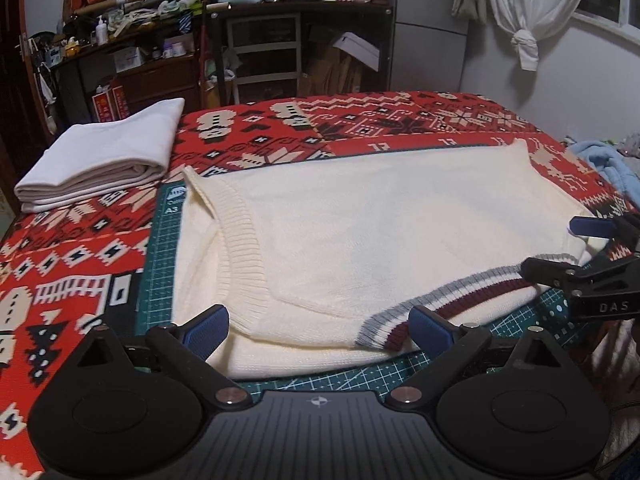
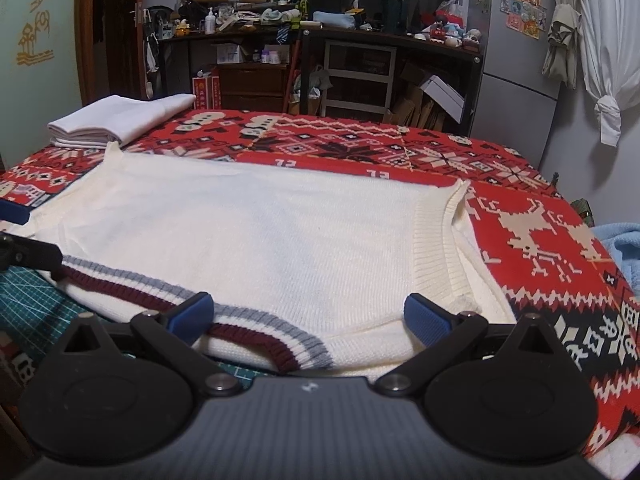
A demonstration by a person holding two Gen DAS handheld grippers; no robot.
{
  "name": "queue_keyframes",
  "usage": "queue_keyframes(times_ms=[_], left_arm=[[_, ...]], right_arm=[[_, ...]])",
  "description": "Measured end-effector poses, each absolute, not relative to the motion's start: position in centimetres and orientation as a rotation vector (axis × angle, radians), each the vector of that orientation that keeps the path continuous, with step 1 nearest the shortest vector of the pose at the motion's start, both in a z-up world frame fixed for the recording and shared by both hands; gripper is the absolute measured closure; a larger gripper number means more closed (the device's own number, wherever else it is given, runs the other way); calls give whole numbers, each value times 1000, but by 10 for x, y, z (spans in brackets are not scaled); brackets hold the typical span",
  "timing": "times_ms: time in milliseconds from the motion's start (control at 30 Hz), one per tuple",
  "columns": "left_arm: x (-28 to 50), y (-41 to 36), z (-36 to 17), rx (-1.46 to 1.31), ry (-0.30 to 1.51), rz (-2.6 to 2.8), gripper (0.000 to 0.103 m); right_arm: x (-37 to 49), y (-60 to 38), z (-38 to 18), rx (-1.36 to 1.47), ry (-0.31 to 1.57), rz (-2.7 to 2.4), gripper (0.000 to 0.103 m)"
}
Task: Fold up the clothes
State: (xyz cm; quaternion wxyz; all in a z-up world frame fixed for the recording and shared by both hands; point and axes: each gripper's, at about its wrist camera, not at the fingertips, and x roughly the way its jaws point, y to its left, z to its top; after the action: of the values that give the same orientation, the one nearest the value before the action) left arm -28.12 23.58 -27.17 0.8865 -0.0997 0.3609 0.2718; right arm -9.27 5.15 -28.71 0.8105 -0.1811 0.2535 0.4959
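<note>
Two fisheye cams, one per gripper, both low over the near edge of the worktop and facing fwd across it to the far wall w/ cluttered shelves. Left wrist cam sits toward the left end of the cream sweater, very close; the left gripper fills the bottom of frame. The right gripper pokes in at its right edge. Right wrist cam sits toward the sweater's right end, equally near, its own gripper at frame bottom. Shared: the sweater, red patterned cloth, green cutting mat, folded white pile at far left, shelves, fridge, knotted curtain.
</note>
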Motion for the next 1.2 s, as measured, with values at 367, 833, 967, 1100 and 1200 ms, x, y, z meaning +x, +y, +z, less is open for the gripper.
queue_keyframes(times_ms=[367, 833, 967, 1100, 1200], left_arm=[[-291, 246, -248, -172, 727, 566, 14], [-311, 336, -247, -323, 698, 662, 79], [-303, 354, -262, -369, 715, 652, 81], [-297, 362, -272, -396, 736, 644, 80], [-295, 366, -277, -419, 730, 644, 80]], right_arm=[[-89, 37, -250, -372, 506, 1066, 16], [-80, 27, -251, -352, 558, 1049, 68], [-80, 25, -250, -349, 559, 1040, 68], [-78, 21, -250, -343, 566, 1023, 68], [-77, 20, -249, -343, 573, 1014, 68]])
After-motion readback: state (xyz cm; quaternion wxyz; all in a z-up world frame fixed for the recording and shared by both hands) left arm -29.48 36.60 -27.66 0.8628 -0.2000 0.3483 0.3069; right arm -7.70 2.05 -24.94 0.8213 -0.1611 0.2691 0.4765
